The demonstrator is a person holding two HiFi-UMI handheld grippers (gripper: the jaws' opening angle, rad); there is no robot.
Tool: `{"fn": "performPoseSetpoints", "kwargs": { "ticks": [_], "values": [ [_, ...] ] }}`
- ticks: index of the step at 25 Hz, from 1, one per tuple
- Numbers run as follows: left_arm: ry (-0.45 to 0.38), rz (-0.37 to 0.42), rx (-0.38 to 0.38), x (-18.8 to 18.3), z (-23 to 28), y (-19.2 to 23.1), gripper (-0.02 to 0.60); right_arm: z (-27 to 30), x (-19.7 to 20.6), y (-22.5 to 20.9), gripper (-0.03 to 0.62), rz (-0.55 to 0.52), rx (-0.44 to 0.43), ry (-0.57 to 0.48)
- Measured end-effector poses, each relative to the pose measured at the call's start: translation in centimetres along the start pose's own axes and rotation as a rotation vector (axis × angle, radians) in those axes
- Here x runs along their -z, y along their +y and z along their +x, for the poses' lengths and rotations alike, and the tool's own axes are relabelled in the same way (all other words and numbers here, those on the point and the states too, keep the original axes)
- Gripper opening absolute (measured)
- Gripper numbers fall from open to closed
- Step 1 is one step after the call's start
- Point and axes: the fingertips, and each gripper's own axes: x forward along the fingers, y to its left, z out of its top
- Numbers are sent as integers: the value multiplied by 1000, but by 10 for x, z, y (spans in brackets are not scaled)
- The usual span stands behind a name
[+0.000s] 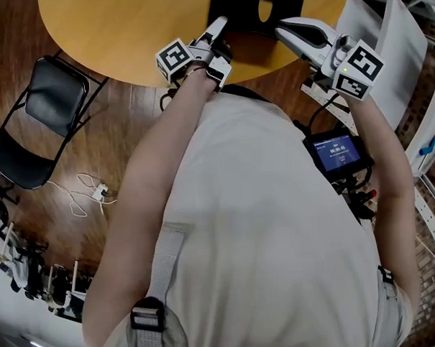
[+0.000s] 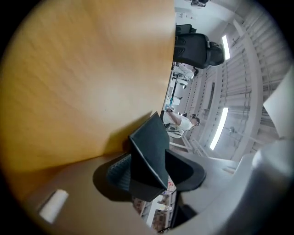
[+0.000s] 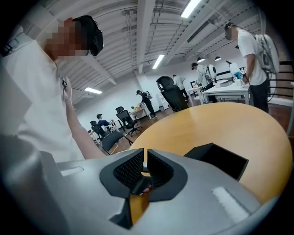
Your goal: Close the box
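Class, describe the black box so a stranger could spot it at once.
Look for the round wooden table in the open office. Near its edge sits a black box, top open. It is the only thing visible on the pale tabletop.

- Your head view looks steeply down from above you onto the near edge of the table (image 1: 125,36).
- The left gripper view sits rolled sideways, very near the box (image 2: 149,147).
- The right gripper view looks level across the tabletop into the room.
- All three share table and box.
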Motion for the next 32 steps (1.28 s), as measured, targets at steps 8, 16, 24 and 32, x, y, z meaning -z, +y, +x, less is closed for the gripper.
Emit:
{"fn": "performPoseSetpoints", "kwargs": {
  "ticks": [8, 16, 24, 32],
  "values": [
    [-108, -18, 67, -26, -11, -9, 207, 2, 9, 12, 21, 3, -32, 12],
    [-82, 249, -47, -24, -22, -41, 51, -10, 9, 11, 15, 12, -21, -40],
    [65, 843, -261, 47, -11, -142, 20, -69, -23, 9, 14, 51, 14, -190],
    [289, 1743, -533, 105, 14, -161, 55, -107, -20, -14, 2, 115, 73, -420]
  ]
}}
